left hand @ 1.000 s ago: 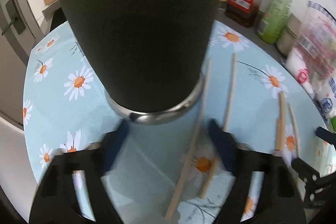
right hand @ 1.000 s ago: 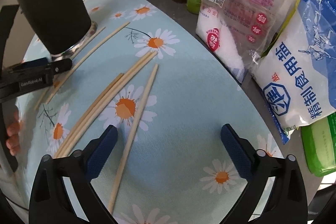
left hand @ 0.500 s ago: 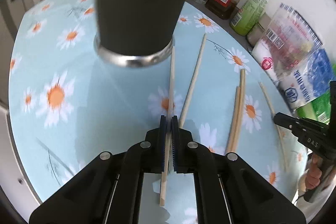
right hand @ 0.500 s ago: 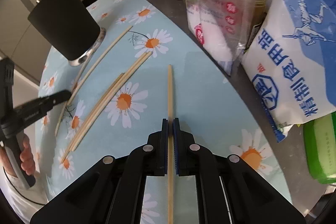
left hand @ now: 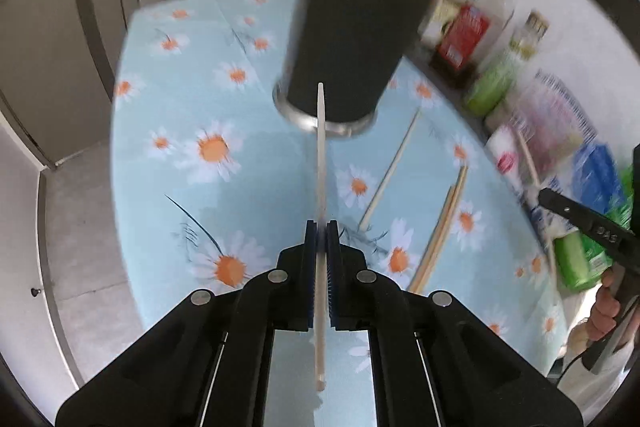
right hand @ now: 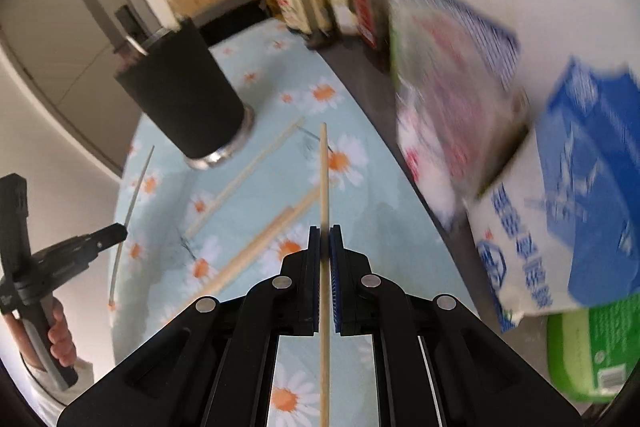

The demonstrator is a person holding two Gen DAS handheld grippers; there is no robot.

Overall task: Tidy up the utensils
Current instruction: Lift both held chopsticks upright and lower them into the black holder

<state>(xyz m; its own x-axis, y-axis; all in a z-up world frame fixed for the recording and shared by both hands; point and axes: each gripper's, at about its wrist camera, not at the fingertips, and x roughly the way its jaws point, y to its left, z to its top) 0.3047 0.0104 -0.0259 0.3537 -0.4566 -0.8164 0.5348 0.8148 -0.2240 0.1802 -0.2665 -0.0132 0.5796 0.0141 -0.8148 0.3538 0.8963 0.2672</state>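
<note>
While each gripper is clamped on 1 chopstick, the cup (left hand: 352,39) lies ahead of both. The left gripper (left hand: 321,227) is nearer it: its chopstick (left hand: 320,155) runs lengthwise between the jaws, tip over the cup's base. The right gripper (right hand: 325,231) holds its chopstick (right hand: 325,179) likewise, pointing past the cup's right side. 3 more chopsticks (right hand: 260,239) lie flat beside the cup.

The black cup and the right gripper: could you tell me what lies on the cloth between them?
In the right wrist view, three loose chopsticks lie on the cloth between the black cup and the right gripper, one single and two side by side.
</note>
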